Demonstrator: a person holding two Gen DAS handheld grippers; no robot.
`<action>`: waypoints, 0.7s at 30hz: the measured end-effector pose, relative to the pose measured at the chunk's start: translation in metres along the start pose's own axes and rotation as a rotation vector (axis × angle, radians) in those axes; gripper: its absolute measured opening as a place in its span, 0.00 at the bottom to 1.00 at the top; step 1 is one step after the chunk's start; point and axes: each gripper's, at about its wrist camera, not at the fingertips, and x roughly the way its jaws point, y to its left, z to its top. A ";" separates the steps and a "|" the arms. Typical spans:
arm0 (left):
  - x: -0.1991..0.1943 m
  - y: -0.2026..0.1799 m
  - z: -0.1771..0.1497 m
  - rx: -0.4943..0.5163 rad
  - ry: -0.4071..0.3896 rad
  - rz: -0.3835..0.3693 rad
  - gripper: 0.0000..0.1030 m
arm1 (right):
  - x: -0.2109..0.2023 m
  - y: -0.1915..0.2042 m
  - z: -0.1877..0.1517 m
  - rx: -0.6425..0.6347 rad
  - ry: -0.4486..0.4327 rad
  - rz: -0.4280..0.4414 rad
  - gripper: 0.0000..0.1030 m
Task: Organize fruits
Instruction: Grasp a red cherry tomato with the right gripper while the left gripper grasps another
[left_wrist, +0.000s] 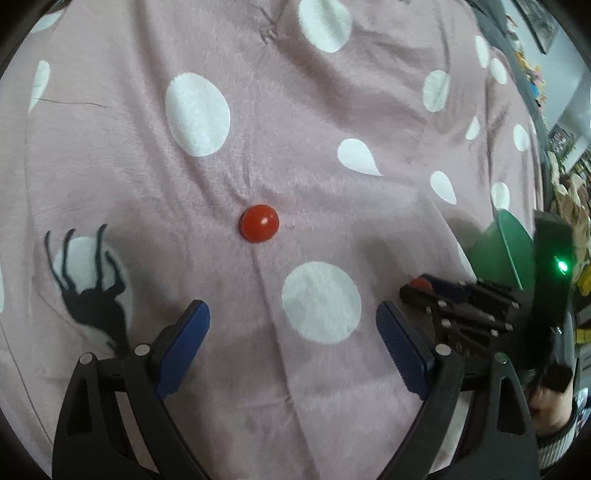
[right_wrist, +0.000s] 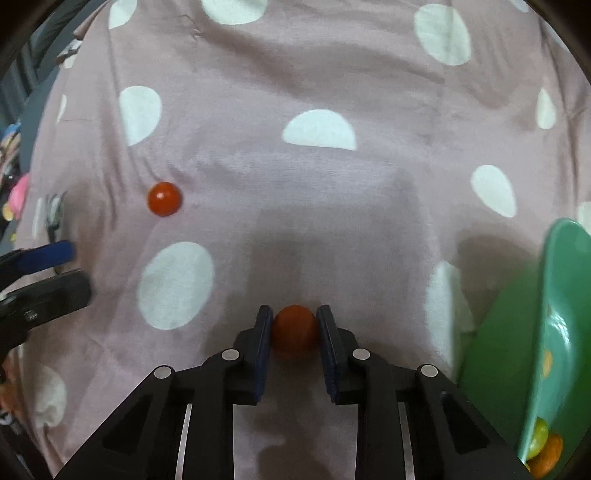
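Between the right gripper pads sits 1 red fruit, clamped. At 3 o'clock, green bowl rim close. Left gripper wide open, empty; loose red fruit at 12 o'clock on open pink blanket.

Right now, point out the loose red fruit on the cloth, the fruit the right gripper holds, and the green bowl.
loose red fruit (left_wrist: 259, 223), left wrist view, its top.
held red fruit (right_wrist: 294, 331), right wrist view, its visible face.
green bowl (right_wrist: 565, 288), right wrist view, its inner wall.
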 end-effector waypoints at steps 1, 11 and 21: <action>0.003 -0.001 0.004 -0.007 0.003 0.006 0.88 | -0.001 0.000 0.002 0.002 -0.003 0.016 0.26; 0.049 -0.002 0.044 -0.019 0.056 0.162 0.73 | -0.008 0.002 0.030 0.030 -0.089 0.149 0.26; 0.075 0.011 0.053 -0.019 0.065 0.255 0.49 | -0.011 0.001 0.031 0.056 -0.125 0.232 0.25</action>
